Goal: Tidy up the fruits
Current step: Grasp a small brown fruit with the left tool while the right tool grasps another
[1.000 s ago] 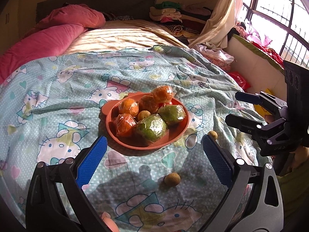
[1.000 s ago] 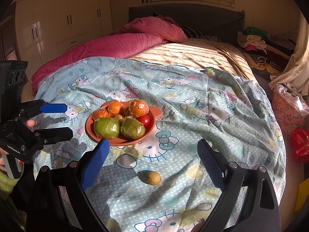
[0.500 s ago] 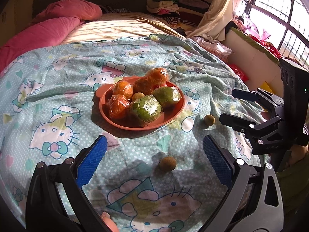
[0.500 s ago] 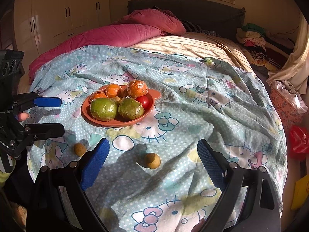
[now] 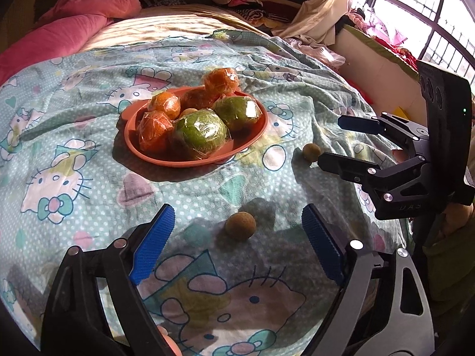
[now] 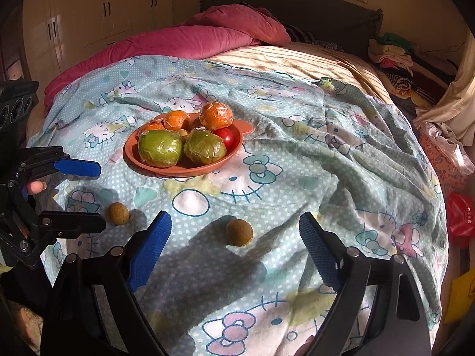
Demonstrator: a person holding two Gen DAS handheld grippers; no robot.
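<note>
From my left wrist camera I see my left gripper (image 5: 234, 237) with its blue pads spread wide and nothing in them. A small round brown fruit (image 5: 240, 225) lies on the blue cartoon-cat blanket (image 5: 74, 148) right between the pads, not touching them. Farther back sits the round orange plastic plate (image 5: 148, 155), piled with orange and green fruits wrapped in clear film (image 5: 199, 134). A second small brown fruit (image 5: 311, 151) lies right of the plate, just beside my right gripper (image 5: 329, 139), which is wide too.

From my right wrist camera my right gripper (image 6: 234, 237) is spread wide and holds nothing. That second fruit (image 6: 239, 232) lies between its pads. The first one (image 6: 118, 213) lies at the left, near my left gripper (image 6: 101, 195). The plate (image 6: 184, 170) sits behind both.
</note>
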